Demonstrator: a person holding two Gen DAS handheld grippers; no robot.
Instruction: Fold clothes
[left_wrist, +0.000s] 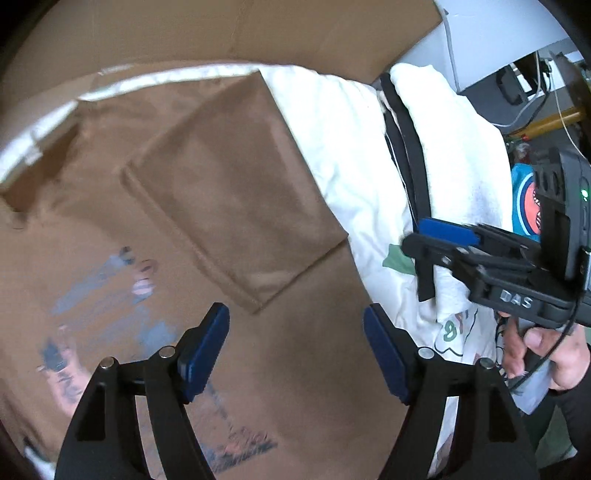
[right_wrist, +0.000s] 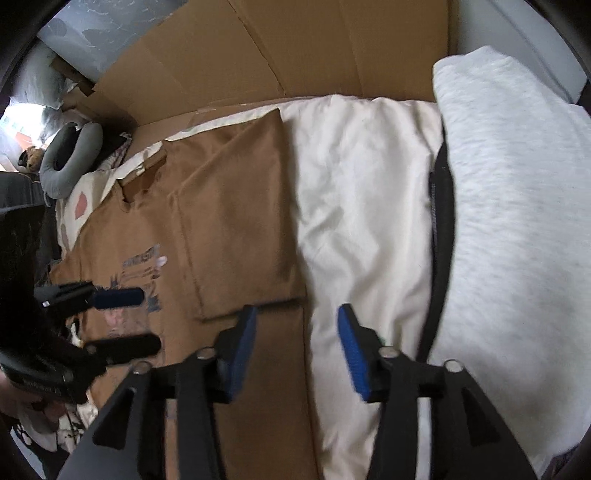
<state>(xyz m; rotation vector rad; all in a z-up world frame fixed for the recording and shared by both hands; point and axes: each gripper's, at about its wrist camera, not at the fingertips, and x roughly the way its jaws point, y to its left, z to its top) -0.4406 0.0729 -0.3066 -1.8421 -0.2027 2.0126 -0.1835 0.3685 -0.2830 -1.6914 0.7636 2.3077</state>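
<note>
A brown T-shirt (left_wrist: 155, 206) with a blue and pink print lies flat on the white bedding (left_wrist: 332, 147); its right sleeve (left_wrist: 236, 192) is folded in over the body. My left gripper (left_wrist: 295, 354) hovers open over the shirt's lower half, nothing between its blue pads. In the right wrist view the same brown T-shirt (right_wrist: 229, 229) lies left of centre, and my right gripper (right_wrist: 297, 350) hangs open above its right edge where it meets the white bedding (right_wrist: 362, 206). Each gripper shows in the other's view: the right gripper (left_wrist: 436, 236) and the left gripper (right_wrist: 136, 317), both open.
A white-grey garment (right_wrist: 517, 229) with a black strap (right_wrist: 441, 221) lies piled to the right. Cardboard sheets (right_wrist: 295, 55) stand behind the bed. A grey neck pillow (right_wrist: 70, 158) sits at far left. A hand (left_wrist: 546, 347) holds the right gripper's handle.
</note>
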